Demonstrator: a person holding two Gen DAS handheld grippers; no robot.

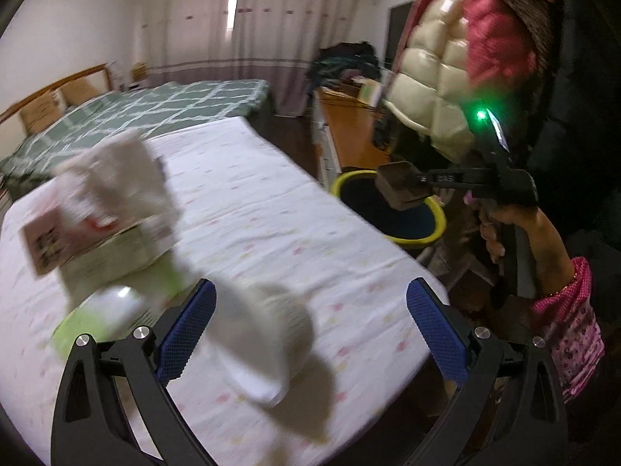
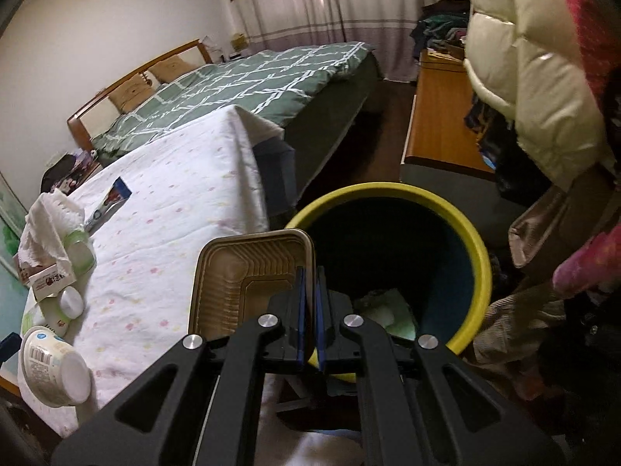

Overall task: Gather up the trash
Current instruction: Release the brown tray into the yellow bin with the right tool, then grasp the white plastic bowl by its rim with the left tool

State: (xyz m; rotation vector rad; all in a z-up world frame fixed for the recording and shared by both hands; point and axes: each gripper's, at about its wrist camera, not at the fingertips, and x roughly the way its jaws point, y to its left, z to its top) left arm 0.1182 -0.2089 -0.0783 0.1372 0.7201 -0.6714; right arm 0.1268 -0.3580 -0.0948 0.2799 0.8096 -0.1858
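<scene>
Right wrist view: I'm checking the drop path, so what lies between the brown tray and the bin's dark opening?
Only the bin's yellow rim; the right gripper holds the brown tray right beside it.

The yellow-rimmed bin stands open-topped just beside the corner of the white-sheeted table, its mouth free except where the brown tray hangs over the near rim. Inside, only some pale trash lies at the bottom. Behind it a wooden bench and hanging coats crowd the right side. On the table, a paper cup, a tissue pile and 1 box block the left; the middle lies bare.
</scene>
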